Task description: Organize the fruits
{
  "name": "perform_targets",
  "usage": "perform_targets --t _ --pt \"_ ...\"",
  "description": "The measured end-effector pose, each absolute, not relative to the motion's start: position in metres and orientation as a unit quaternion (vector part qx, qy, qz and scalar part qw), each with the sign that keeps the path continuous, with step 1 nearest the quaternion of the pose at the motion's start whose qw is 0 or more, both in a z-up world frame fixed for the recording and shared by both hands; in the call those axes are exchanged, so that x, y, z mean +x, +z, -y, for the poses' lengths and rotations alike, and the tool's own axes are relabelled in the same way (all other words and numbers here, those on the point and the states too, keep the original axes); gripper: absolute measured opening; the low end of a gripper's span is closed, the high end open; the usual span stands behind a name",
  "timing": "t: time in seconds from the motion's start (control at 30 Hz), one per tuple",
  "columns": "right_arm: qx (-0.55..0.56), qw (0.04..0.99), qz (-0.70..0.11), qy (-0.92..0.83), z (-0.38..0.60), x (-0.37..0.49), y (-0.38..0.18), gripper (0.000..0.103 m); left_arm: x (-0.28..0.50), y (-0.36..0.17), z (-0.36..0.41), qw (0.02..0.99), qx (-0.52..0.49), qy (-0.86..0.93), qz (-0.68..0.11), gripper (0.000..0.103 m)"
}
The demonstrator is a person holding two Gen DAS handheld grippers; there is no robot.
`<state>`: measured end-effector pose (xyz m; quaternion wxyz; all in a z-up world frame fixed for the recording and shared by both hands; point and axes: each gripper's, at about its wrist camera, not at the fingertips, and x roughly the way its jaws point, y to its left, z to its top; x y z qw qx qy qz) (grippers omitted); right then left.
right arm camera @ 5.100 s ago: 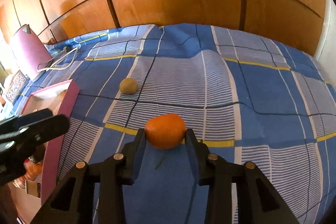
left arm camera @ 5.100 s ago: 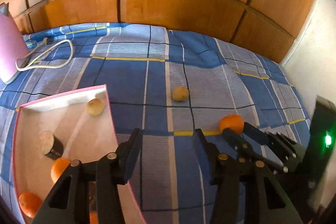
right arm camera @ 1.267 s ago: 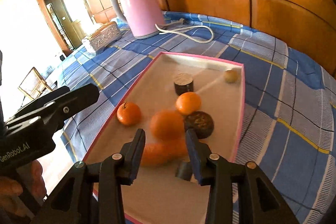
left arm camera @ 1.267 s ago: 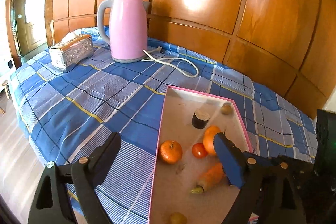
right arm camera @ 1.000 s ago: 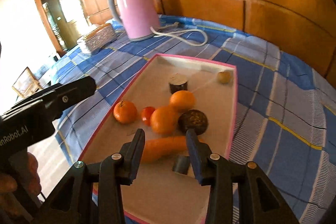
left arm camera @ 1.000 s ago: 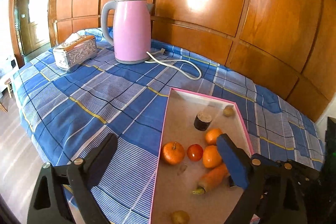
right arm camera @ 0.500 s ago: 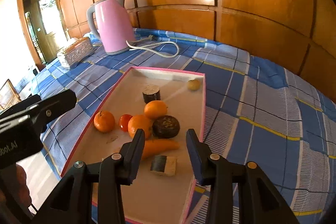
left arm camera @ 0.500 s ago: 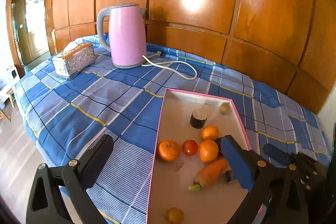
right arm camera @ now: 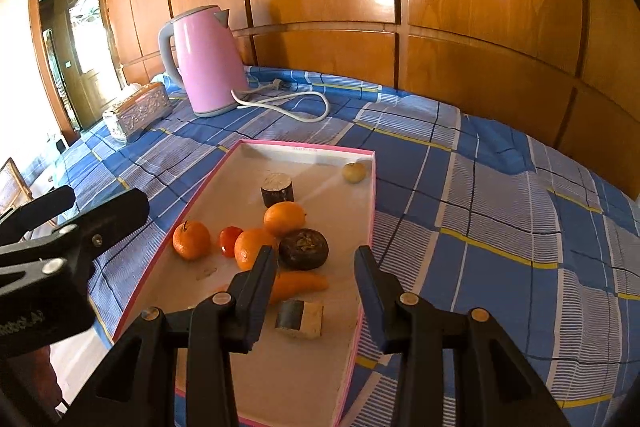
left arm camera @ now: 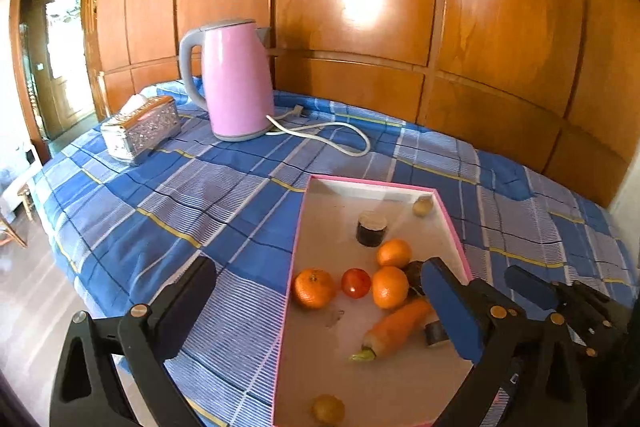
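Left wrist: left gripper point(left arm camera: 320, 303) wide open, empty, above the tray's point(left arm camera: 298, 227) left rim. In tray: three oranges point(left arm camera: 314, 287), tomato point(left arm camera: 355, 282), carrot point(left arm camera: 396, 327). Kettle point(left arm camera: 236, 83) stands far behind on blue plaid cloth point(left arm camera: 180, 195).

Right wrist: right gripper point(right arm camera: 316, 267) fingers apart, nothing betw. them, over tray's near end w/ carrot point(right arm camera: 300, 283) just beyond left finger.

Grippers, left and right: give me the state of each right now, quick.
Left gripper: open, holding nothing.
Right gripper: open, holding nothing, above the tray.
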<state>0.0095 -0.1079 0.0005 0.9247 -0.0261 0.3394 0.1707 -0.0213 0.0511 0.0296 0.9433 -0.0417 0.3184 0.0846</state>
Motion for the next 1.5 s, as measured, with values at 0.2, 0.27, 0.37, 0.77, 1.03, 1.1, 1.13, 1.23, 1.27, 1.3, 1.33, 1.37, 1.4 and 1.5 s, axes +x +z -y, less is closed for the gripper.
perform_targets --t 0.2,0.27,0.37,0.77,1.03,1.1,1.13,1.23,1.27,1.3,1.33,1.37,1.4,1.5 --pt "-0.025 0.924 -0.341 0.171 0.1076 0.0086 -0.0003 0.041 -0.0225 0.0282 -0.0518 0.941 -0.038 0.108 -0.318 0.103" --pt "-0.025 0.924 -0.341 0.171 0.1074 0.0084 -0.0005 0.041 -0.0233 0.0279 -0.0518 0.941 -0.037 0.111 -0.317 0.103" --pt "-0.025 0.924 -0.341 0.172 0.1065 0.0079 -0.001 0.041 -0.0239 0.0274 -0.0517 0.941 -0.037 0.111 -0.317 0.103" --pt "-0.026 0.924 -0.34 0.173 0.1042 0.0063 -0.0005 0.041 -0.0249 0.0264 -0.0518 0.94 -0.038 0.111 -0.32 0.103" --pt "-0.026 0.924 -0.34 0.174 0.1037 0.0056 -0.0009 0.041 -0.0257 0.0264 -0.052 0.939 -0.041 0.109 -0.324 0.103" --pt "-0.026 0.924 -0.341 0.173 0.1038 0.0051 -0.0012 0.041 -0.0257 0.0262 -0.0517 0.939 -0.039 0.108 -0.324 0.103" --pt "-0.026 0.924 -0.341 0.174 0.1038 0.0052 -0.0012 0.041 -0.0259 0.0263 -0.0514 0.939 -0.039 0.107 -0.324 0.103" --pt "-0.026 0.923 -0.342 0.174 0.1035 0.0053 -0.0017 0.041 -0.0254 0.026 -0.0522 0.939 -0.04 0.105 -0.326 0.103" --pt "-0.026 0.923 -0.342 0.174 0.1036 0.0053 -0.002 0.041 -0.0249 0.0254 -0.0524 0.938 -0.04 0.105 -0.327 0.103" --pt "-0.026 0.923 -0.343 0.174 0.1036 0.0051 -0.0023 0.041 -0.0249 0.025 -0.0522 0.938 -0.042 0.103 -0.328 0.103" --pt "-0.026 0.923 -0.343 0.174 0.1035 0.005 -0.0026 0.041 -0.0245 0.0244 -0.0523 0.937 -0.043 0.102 -0.33 0.103" --pt "-0.027 0.923 -0.343 0.174 0.1034 0.0049 -0.0029 0.041 -0.0244 0.0239 -0.0518 0.937 -0.043 0.102 -0.331 0.103" --pt "-0.026 0.923 -0.343 0.174 0.1037 0.0048 -0.0034 0.041 -0.0241 0.0234 -0.0515 0.937 -0.044 0.101 -0.333 0.103" --pt "-0.026 0.923 -0.343 0.175 0.1039 0.0046 -0.0031 0.041 -0.0248 0.0221 -0.053 0.936 -0.05 0.104 -0.332 0.103"
